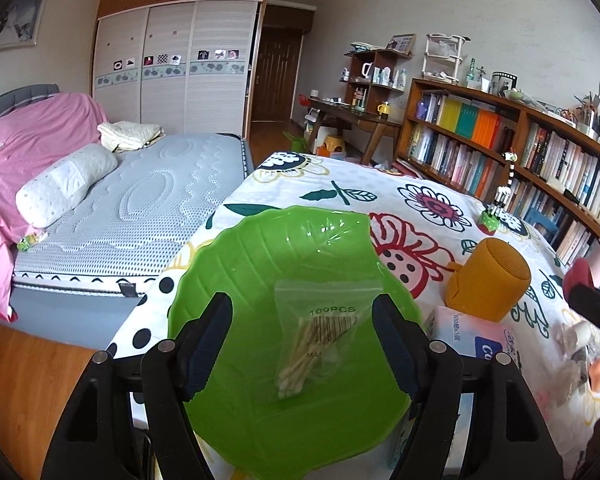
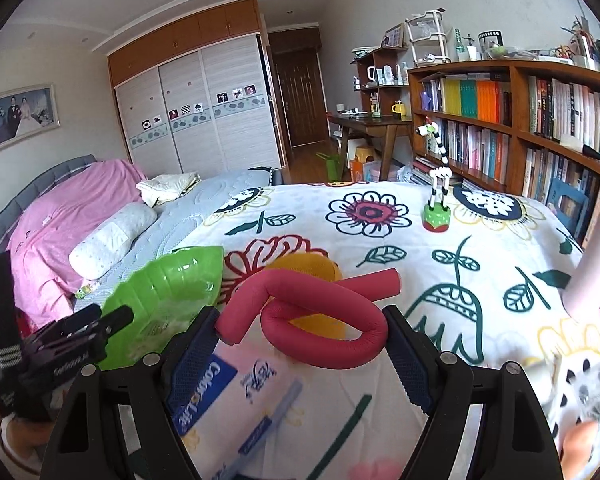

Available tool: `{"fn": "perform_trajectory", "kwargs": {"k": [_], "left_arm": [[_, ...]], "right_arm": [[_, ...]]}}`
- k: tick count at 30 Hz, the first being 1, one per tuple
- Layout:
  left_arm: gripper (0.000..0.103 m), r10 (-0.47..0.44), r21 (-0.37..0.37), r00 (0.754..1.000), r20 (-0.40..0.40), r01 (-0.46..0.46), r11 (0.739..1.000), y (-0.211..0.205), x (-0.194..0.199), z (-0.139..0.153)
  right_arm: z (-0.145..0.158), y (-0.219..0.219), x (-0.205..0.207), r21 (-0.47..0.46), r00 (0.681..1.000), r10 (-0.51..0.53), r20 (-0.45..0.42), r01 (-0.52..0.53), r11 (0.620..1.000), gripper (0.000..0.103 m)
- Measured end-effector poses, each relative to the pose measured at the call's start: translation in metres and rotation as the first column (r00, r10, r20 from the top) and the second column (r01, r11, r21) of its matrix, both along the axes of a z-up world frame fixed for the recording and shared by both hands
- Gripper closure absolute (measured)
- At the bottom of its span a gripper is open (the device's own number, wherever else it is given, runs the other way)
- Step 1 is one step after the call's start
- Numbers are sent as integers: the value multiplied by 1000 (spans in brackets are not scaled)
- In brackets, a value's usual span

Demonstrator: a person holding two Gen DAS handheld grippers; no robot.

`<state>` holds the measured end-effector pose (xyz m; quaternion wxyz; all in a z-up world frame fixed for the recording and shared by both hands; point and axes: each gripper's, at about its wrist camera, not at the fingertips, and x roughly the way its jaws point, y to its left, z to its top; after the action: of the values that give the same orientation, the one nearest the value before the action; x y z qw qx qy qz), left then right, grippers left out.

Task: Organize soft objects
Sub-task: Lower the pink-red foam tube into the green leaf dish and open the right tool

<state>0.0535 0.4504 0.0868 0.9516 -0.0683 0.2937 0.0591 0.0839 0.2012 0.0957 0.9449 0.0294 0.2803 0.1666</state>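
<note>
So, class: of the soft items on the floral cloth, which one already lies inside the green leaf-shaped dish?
The clear bag of cotton swabs, marked 100PCS. It lies in the green dish; the tissue pack lies outside it.

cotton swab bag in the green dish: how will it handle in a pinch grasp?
The cotton swab bag is thin clear plastic, so probably floppy and slick between the tongs. It looks very light: a small bundle of swabs, bunched low, so it may sag or swing. Lying loose in the green dish, it could slide rather than lift.
</note>
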Motion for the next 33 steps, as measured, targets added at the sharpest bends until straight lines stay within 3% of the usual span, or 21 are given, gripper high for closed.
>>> {"fn": "perform_trajectory", "kwargs": {"k": [17,23,33], "left_arm": [[29,13,3,1000,-26,-13,1000,11,2,-8],[17,30,6,999,-19,-30,1000,16,0,-8],[16,82,19,997,-6,-81,996,29,-5,-7]], "right_arm": [[4,49,29,-24,995,98,13,-98,995,19],[5,68,30,-33,990,144,12,-143,989,19],[-1,96,28,-55,977,215,-2,-215,975,18]]}}
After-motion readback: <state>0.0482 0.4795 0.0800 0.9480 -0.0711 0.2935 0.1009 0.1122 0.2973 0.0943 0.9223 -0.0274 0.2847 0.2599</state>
